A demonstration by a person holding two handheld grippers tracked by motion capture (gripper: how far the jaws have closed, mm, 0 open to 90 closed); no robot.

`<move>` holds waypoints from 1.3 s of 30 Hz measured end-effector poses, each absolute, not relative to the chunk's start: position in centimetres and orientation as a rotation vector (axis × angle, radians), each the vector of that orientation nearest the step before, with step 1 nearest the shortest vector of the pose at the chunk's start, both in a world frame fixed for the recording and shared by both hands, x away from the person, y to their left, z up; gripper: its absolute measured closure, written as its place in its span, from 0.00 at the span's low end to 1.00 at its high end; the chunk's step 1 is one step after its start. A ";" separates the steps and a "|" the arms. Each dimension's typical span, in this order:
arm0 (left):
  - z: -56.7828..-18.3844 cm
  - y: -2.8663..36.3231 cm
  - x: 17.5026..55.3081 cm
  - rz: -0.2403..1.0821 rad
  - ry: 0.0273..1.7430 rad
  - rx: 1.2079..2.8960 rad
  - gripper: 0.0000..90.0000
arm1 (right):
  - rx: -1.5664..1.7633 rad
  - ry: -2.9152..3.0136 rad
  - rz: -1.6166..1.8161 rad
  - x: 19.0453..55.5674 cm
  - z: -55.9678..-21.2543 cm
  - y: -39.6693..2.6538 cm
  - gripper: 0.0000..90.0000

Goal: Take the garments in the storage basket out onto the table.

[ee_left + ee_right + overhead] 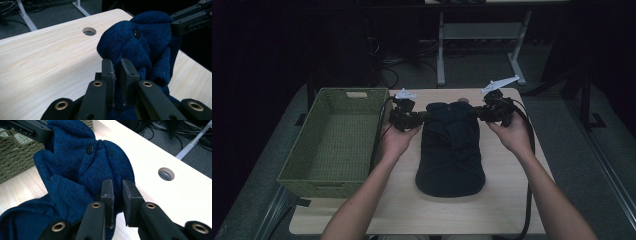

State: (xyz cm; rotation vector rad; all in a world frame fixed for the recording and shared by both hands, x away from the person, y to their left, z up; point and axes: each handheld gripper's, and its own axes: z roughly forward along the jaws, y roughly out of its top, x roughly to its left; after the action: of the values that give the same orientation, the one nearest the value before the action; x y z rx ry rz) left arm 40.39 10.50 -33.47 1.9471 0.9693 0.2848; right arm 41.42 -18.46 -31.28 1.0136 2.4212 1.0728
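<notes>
A dark blue knit sweater [451,155] lies folded lengthwise in the middle of the wooden table [507,200]. My left gripper [422,117] holds its far left corner and my right gripper [478,113] its far right corner, both pointing inward. In the left gripper view the left gripper [117,68] has its pads pinched on a fold of the sweater [150,42], near a dark button [136,33]. In the right gripper view the right gripper [118,192] has its jaws closed on the sweater [75,170], with a slightly wider gap. The far end of the sweater is bunched up off the table.
A green woven basket [297,165] stands at the table's left side, close to my left hand, with nothing in it. A round cable hole [89,31] sits in the tabletop beyond the sweater. Desk legs and cables stand on the floor beyond the far edge.
</notes>
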 end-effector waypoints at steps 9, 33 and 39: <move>-34.3 10.6 38.9 0.313 0.948 1.966 0.92 | 1.000 2.426 1.076 40.2 -32.2 -18.4 0.88; -36.2 11.3 33.1 0.357 0.876 1.981 0.91 | 0.890 2.419 1.103 34.1 -34.0 -18.5 0.87; -37.0 11.6 31.7 0.342 0.868 1.991 0.91 | 0.875 2.432 1.119 32.2 -34.8 -18.4 0.87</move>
State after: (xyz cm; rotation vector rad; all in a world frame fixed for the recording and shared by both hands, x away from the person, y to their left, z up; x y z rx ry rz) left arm 31.69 11.63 -37.03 1.9908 0.8681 0.3420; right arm 32.24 -18.42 -34.80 0.8745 2.4323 1.1187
